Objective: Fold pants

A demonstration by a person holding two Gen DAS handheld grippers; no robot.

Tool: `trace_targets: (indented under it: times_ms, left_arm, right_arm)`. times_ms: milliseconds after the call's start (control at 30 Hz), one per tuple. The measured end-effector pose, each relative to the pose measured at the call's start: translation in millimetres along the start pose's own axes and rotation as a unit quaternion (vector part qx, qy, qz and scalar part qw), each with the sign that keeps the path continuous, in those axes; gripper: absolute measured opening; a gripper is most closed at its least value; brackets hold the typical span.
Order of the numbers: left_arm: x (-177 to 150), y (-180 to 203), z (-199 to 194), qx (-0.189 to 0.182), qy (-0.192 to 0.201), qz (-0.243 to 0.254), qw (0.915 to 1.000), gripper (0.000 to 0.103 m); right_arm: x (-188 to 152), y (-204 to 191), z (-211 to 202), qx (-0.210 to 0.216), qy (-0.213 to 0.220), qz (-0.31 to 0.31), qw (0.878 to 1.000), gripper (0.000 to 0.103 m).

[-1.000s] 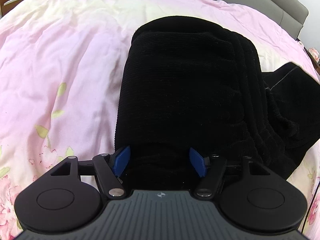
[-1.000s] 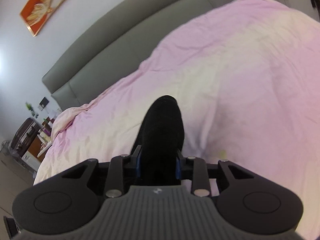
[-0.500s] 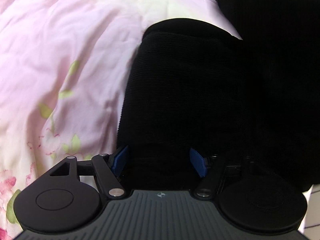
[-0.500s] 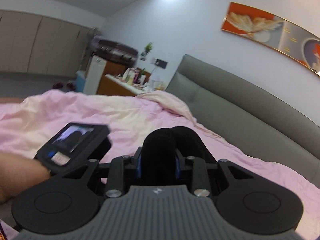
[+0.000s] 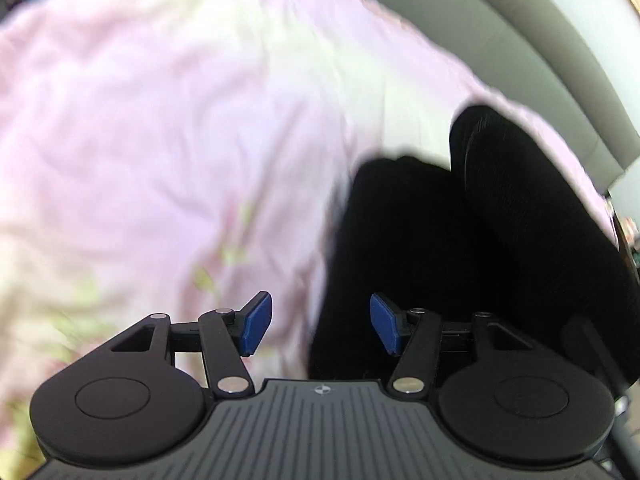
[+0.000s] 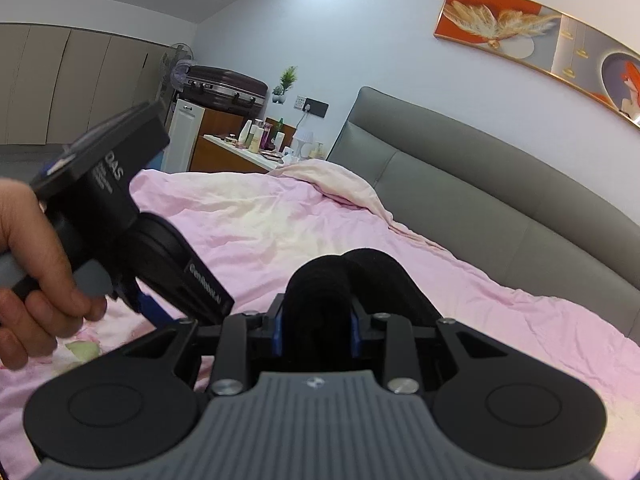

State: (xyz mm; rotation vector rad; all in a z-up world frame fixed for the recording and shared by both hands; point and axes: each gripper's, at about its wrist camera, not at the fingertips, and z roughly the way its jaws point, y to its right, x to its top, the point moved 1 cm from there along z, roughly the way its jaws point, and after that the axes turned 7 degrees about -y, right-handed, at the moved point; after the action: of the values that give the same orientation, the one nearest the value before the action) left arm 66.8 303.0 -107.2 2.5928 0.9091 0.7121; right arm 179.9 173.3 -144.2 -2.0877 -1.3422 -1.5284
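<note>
Your right gripper (image 6: 318, 330) clamped on the black pants (image 6: 320, 300), your left gripper (image 5: 320, 326) spread wide, empty, pants (image 5: 460, 248) bunched just ahead-right of it on pink duvet (image 5: 160, 140).

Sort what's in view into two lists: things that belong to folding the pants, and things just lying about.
Belongs to the job:
- black pants, bunched in the shut right tongs
- left tongs, open, blue pads apart, gripping nothing
- pink duvet, the folding surface

Just lying about:
- suitcase
- bottles on the dresser
- potted plant
- wall painting
- grey headboard
</note>
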Motion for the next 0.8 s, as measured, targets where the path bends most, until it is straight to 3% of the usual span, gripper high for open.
trace_targets:
  times_ms: [67,200,267,333,367,433,600,667,800]
  left_arm:
    - [13,-8,-10,0.005,0.02,-0.017,0.9997,0.066]
    - [21,-29,-23,0.003,0.039,-0.061,0.9974,0.066]
    - [22,-32,-26,0.003,0.041,-0.066,0.997,0.066]
    - [23,-30,-19,-0.001,0.039,-0.062,0.9973,0.066]
    - [24,-29,-17,-0.007,0.033,-0.059,0.9977,0.066]
    - [22,-27,-3,-0.024,0.017,-0.052,0.9982,0.066]
    - [14,-16,17,-0.081,-0.022,-0.032,0.996,0.067]
    - [9,-7,27,-0.082,-0.036,-0.013,0.9959,0.068]
    - [-3,2,46,-0.099,-0.07,0.006,0.9926,0.073]
  right_arm:
    - [-2,-13,-1,-0.015,0.017,-0.037,0.999,0.026]
    - [-11,-49,19,0.003,0.015,-0.112,0.994,0.026]
    - [-21,-65,39,0.037,-0.014,-0.145,0.989,0.026]
    - [-38,-78,64,0.074,-0.069,-0.178,0.979,0.026]
    - [-49,-83,77,0.086,-0.089,-0.184,0.975,0.027]
    - [-64,-86,83,0.097,-0.086,-0.18,0.975,0.027]
    - [-58,-79,71,0.095,-0.079,-0.172,0.977,0.031]
    - [-60,-78,67,0.092,-0.074,-0.179,0.977,0.035]
    - [-61,-84,60,0.083,-0.069,-0.193,0.975,0.053]
